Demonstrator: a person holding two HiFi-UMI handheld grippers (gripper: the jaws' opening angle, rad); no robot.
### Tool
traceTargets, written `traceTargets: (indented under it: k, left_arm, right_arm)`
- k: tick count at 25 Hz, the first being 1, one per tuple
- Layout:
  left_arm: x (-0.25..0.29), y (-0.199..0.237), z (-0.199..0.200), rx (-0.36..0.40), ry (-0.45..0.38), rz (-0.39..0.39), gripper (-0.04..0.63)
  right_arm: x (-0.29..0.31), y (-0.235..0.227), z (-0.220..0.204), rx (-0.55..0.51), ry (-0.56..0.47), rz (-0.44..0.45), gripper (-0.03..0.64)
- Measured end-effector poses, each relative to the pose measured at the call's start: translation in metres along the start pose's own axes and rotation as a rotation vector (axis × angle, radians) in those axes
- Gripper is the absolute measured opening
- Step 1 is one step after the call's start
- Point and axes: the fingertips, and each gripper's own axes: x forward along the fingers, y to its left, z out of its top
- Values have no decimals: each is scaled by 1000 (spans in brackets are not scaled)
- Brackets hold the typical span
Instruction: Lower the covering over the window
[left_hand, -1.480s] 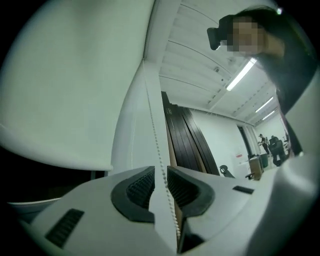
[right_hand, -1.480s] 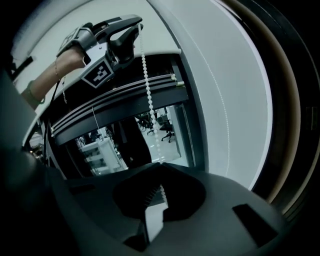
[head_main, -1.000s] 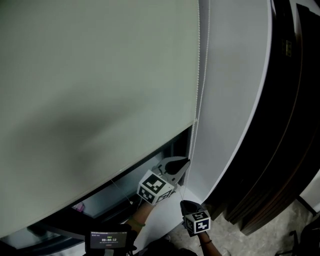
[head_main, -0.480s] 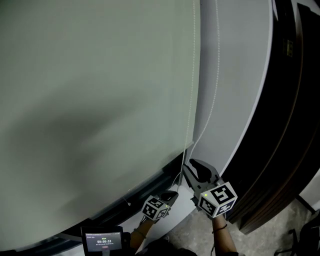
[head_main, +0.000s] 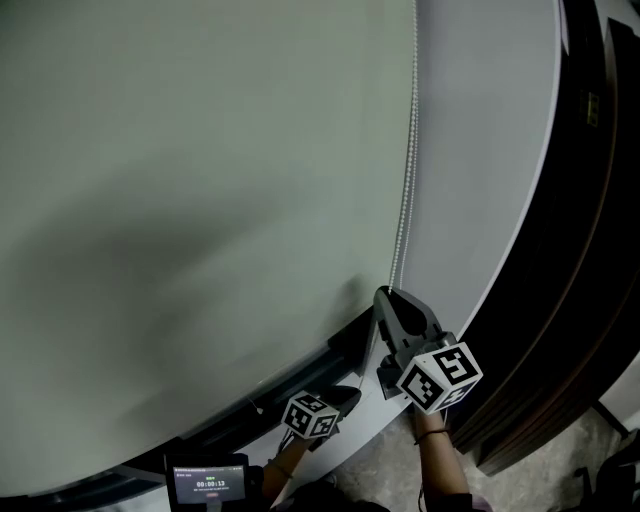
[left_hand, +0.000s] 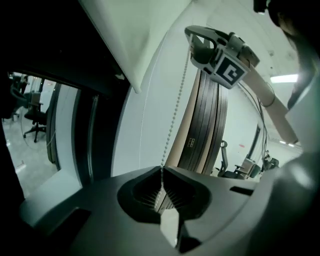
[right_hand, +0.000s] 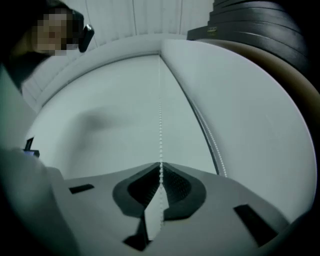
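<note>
The right hand-held gripper (head_main: 384, 293), its jaws just closed, pinches the white beaded pull chain (head_main: 405, 190). The left hand-held gripper (head_main: 352, 394) clamps the same strand below. The chain runs straight upward beside the nearly lowered pale green fabric roller blind (head_main: 200, 200).

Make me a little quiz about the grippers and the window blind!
1. True or false: the left gripper is higher up than the right gripper.
2. What does each gripper pinch? A) a cloth B) the chain C) nothing
3. Fill in: the blind leaves a dark gap under its ____ edge.
Key: 1 false. 2 B: both are shut on the chain, and the right gripper's jaws have just been closing on it. 3 bottom.
</note>
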Motion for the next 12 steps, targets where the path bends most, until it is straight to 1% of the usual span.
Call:
traceTargets:
  k: [2, 3, 4, 6, 8, 10, 12]
  left_arm:
    - [-4, -2, 4, 7, 14, -7, 12]
    - [-8, -3, 10, 16, 4, -1, 12]
    - [-12, -5, 21, 19, -30, 5, 12]
    - [-23, -9, 56, 6, -156, 11, 12]
    - [-39, -14, 101, 0, -301, 7, 14]
    - [-56, -24, 146, 32, -404, -18, 39]
    - [-71, -38, 185, 83, -475, -63, 83]
  right_arm:
    - [-7, -6, 0, 28, -24, -15, 21]
    - [-9, -10, -7, 29, -5, -22, 21]
    - [-12, -15, -22, 29, 31, -31, 21]
    - [-23, -24, -66, 49, 118, -60, 21]
    - [-42, -31, -119, 110, 212, -95, 21]
    - [-63, -31, -170, 174, 303, -121, 21]
    - [-82, -22, -216, 217, 387, -131, 21]
